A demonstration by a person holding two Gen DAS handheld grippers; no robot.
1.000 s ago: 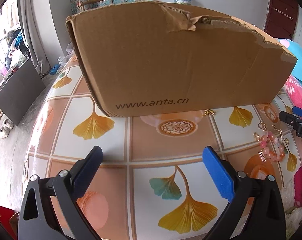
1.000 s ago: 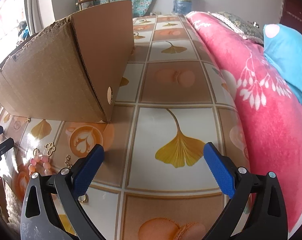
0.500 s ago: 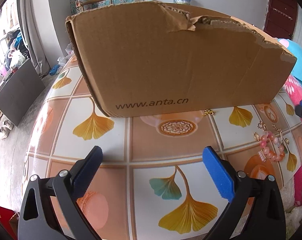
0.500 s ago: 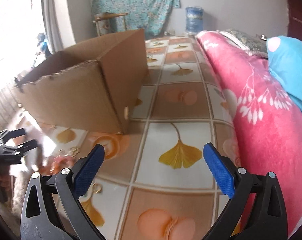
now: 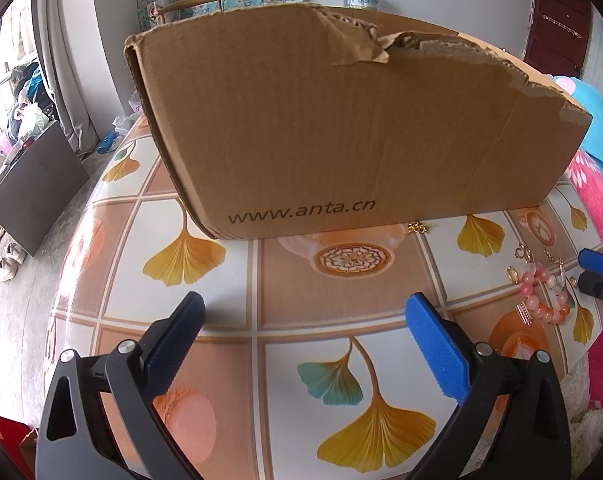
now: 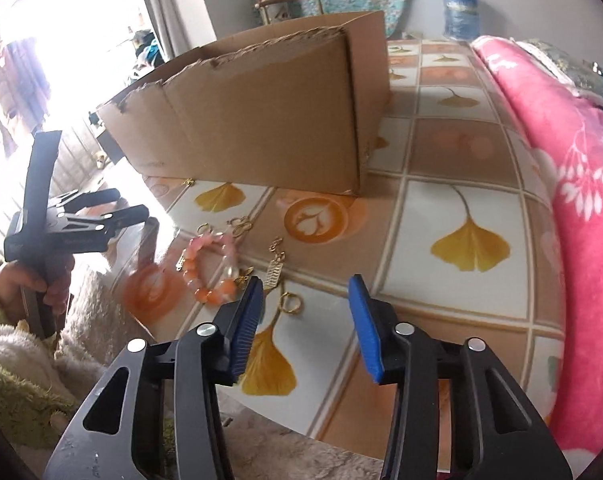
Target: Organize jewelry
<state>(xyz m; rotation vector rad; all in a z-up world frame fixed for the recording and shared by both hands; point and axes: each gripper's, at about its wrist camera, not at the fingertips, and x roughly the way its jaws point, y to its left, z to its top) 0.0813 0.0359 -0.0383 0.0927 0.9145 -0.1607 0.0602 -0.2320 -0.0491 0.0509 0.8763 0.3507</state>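
Left tool (image 5: pixel 301 322): jaws wide, nothing between them, hanging over the patterned surface (image 5: pixel 229 288) in the lower half of its own view. In the right wrist view it shows at the left edge (image 6: pixel 113 210), gripped by a hand (image 6: pixel 29 284) in a green fleecy sleeve.

Right tool (image 6: pixel 305 312): jaws have just been closing and now stand at a middling gap, nothing between the pads; bare surface (image 6: pixel 441 312) shows through the gap.

Cardboard box (image 5: pixel 341 128), open-topped with a torn rim, fills the upper centre of the left wrist view; upper centre-left in the right wrist view (image 6: pixel 269 120).

Jewelry lies loose on the surface in front of the box:
- pink bead bracelet (image 6: pixel 211 268), centre-left, just beyond the right tool's left pad; right edge of the left view (image 5: pixel 543 300).
- gold ring (image 6: pixel 291 304), just right of that pad's tip, apart from it.
- gold mesh earring (image 6: pixel 275 268) beside the bracelet.
- small gold piece (image 5: pixel 417 227) at the box's base.

Pink blanket (image 6: pixel 561 184) along the right side.
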